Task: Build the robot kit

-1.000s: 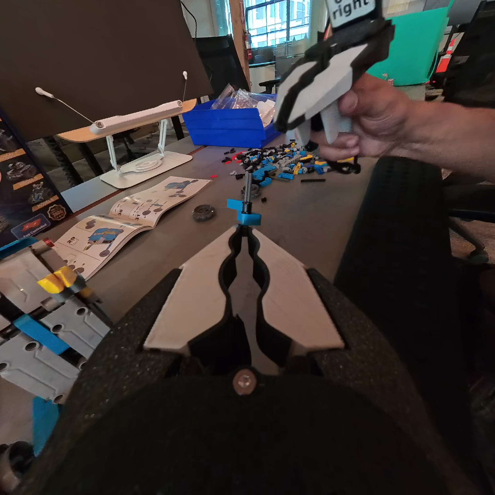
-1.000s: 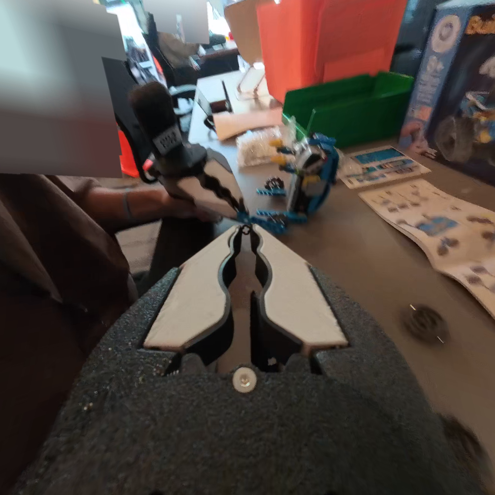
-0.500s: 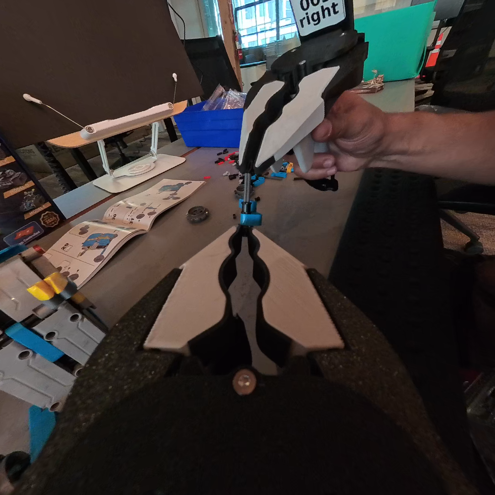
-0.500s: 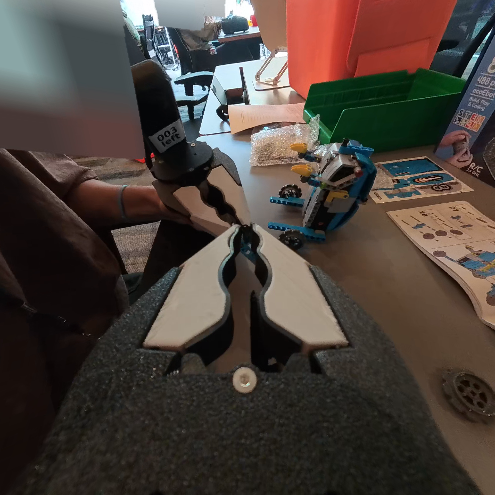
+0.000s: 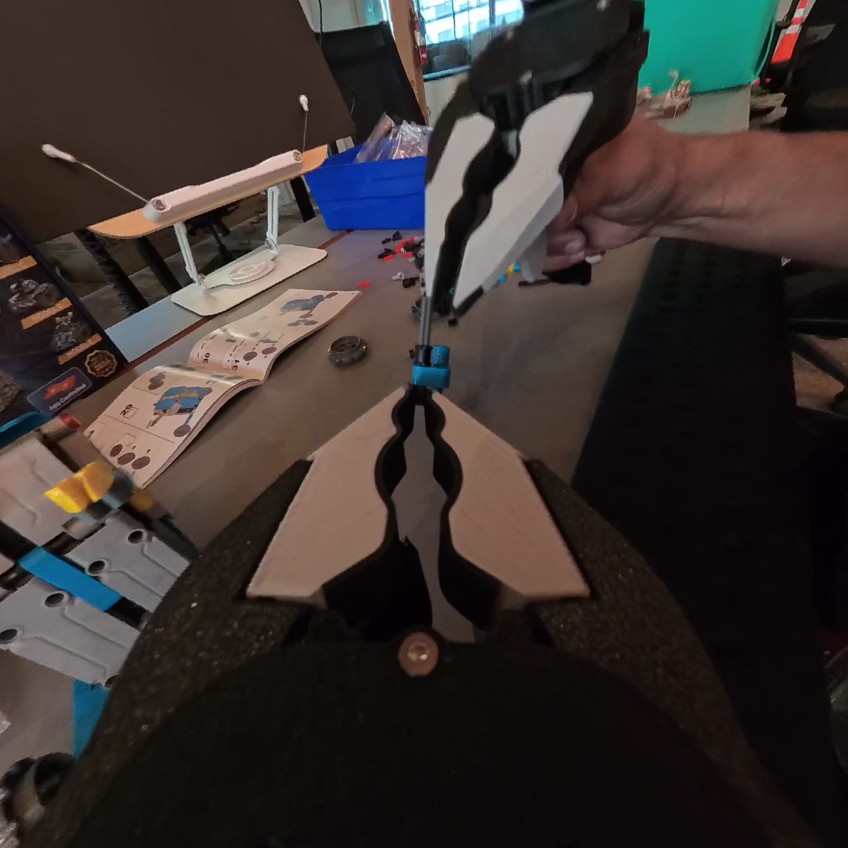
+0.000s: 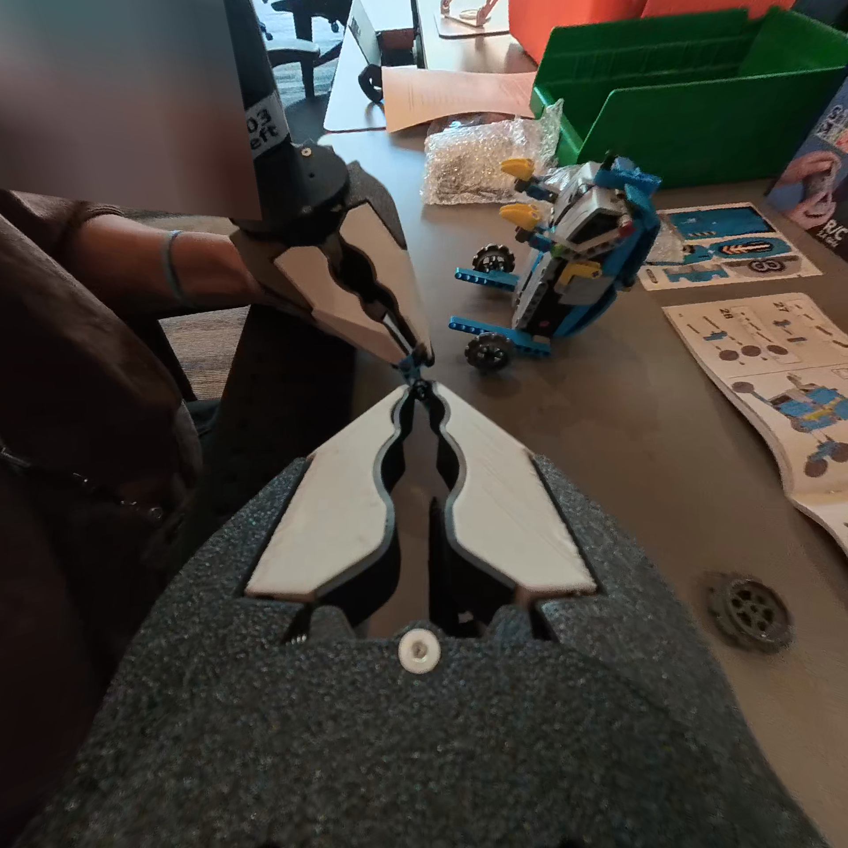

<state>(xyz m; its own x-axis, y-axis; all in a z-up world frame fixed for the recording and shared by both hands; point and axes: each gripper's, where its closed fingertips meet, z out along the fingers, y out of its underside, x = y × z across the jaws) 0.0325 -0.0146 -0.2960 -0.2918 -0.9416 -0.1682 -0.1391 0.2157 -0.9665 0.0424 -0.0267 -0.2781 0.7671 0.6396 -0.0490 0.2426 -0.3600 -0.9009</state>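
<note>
My left gripper (image 5: 418,395) is shut on a small blue connector (image 5: 430,372) and holds it above the grey table (image 5: 527,348). A black axle (image 5: 425,321) stands up out of the connector. My right gripper (image 5: 438,296) comes down from above, and its tips are closed on the top of the axle. In the right wrist view my right gripper (image 6: 418,390) meets the left gripper (image 6: 415,353) tip to tip, with the blue connector (image 6: 407,365) between them. A hand (image 5: 615,202) holds the right gripper.
An open instruction booklet (image 5: 220,371), a grey wheel hub (image 5: 347,352), loose small pieces (image 5: 404,250), a blue bin (image 5: 371,192) and a white stand (image 5: 229,270) lie beyond. A part-built blue and grey vehicle (image 6: 573,266), a green bin (image 6: 688,92), a bubble-wrap bag (image 6: 477,160) and a sticker sheet (image 6: 725,248) are on the right. Both grippers' tips are close together, under 4 cm apart.
My right gripper has come down from high on the right to the top of the axle. My left gripper has kept its hold on the blue connector nearly still.
</note>
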